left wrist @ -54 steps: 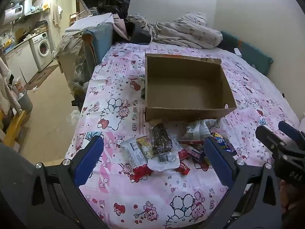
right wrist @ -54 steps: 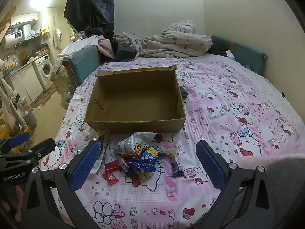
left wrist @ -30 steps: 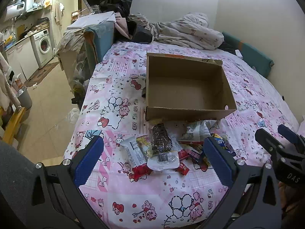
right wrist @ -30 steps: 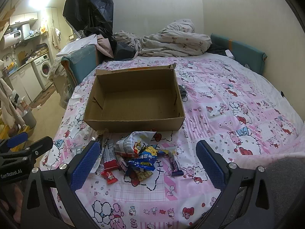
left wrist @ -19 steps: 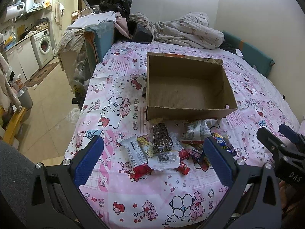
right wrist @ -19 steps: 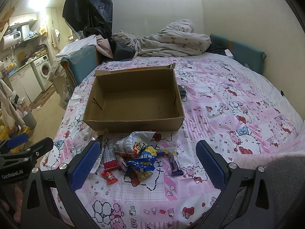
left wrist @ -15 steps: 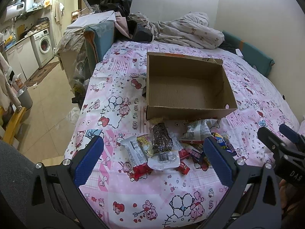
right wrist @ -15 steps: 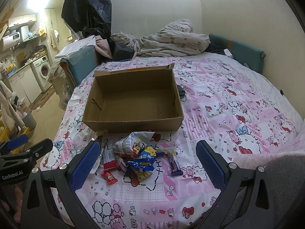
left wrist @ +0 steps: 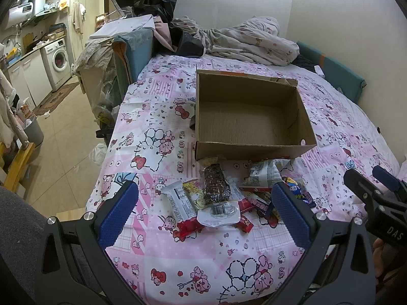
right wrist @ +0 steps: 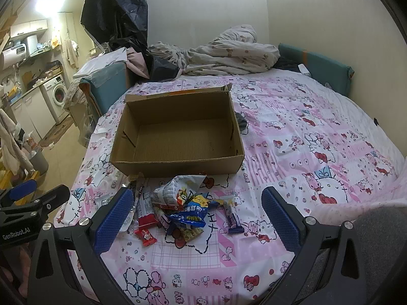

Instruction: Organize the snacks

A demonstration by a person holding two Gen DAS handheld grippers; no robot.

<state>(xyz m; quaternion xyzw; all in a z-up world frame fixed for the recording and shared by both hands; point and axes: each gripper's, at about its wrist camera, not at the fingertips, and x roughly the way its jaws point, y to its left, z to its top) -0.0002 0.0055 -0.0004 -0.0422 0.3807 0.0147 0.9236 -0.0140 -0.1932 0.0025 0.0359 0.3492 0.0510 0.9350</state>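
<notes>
The snacks (left wrist: 223, 198) lie in a loose pile on the pink bedsheet (right wrist: 318, 157), just in front of the empty cardboard box (right wrist: 178, 162). The left gripper (left wrist: 203, 216) and the right gripper (right wrist: 197, 219) both hover above the pile with fingers spread wide, holding nothing.

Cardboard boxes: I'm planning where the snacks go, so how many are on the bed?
1. The open cardboard box sits mid-bed, just behind the snack pile; the bedding heap could hide others.
</notes>
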